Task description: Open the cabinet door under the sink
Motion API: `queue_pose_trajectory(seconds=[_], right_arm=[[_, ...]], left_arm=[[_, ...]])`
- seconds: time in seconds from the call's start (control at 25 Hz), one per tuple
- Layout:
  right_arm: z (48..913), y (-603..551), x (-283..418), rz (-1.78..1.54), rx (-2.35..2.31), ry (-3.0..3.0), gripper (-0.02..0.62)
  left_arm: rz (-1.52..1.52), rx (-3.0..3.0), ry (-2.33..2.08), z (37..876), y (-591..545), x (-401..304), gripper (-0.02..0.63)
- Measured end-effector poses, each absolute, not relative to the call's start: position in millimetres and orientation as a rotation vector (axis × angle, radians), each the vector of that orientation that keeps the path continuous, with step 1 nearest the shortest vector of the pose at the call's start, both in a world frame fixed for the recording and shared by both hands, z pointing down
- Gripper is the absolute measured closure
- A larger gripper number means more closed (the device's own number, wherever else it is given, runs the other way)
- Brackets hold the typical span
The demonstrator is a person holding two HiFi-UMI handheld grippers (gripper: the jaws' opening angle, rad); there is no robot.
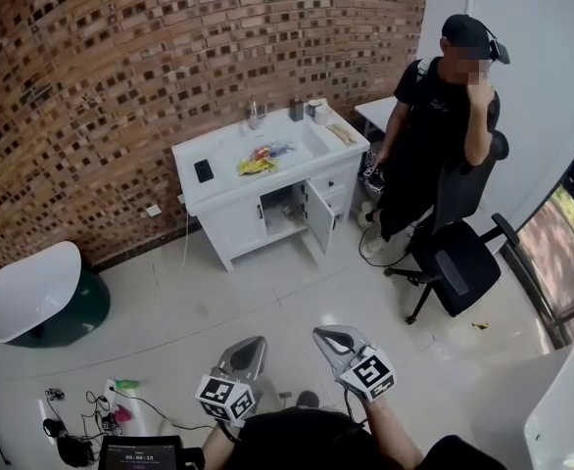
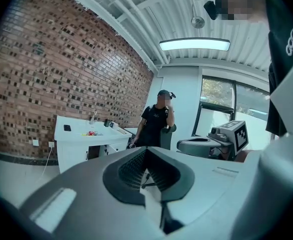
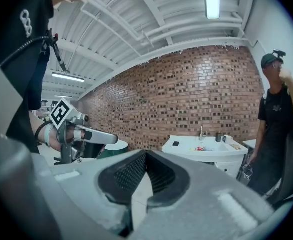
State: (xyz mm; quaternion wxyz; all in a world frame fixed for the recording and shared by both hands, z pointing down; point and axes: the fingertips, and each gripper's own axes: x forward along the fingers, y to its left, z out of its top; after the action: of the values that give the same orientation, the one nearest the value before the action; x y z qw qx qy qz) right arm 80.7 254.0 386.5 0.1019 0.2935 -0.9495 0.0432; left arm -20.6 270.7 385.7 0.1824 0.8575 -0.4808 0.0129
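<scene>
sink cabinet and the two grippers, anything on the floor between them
Nothing: in the head view only bare pale floor lies between the sink cabinet and the left gripper and right gripper.

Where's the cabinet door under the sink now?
Head view, upper centre: the cabinet door stands open on the white vanity against the brick wall, left of the standing person.

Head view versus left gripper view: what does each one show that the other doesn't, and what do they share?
Only the head view: the small screen at the person's feet and the office chair's seat. Only the left gripper view: the ceiling light and the window. Both: the sink cabinet, the standing person, the brick wall and the right gripper.
</scene>
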Motion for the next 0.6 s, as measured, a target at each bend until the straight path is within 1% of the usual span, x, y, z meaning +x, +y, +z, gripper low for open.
queue_pose_trajectory(seconds=[0.32, 0.6], right_arm=[[379, 283, 105, 0.159, 0.905, -2.796, 0.603], [360, 288, 98, 0.123, 0.904, -2.810, 0.603]], left_arm=[[0.070, 2.448, -1.324, 377, 289, 1, 0.591], [0.062, 2.468, -1.319, 363, 289, -2, 0.591]])
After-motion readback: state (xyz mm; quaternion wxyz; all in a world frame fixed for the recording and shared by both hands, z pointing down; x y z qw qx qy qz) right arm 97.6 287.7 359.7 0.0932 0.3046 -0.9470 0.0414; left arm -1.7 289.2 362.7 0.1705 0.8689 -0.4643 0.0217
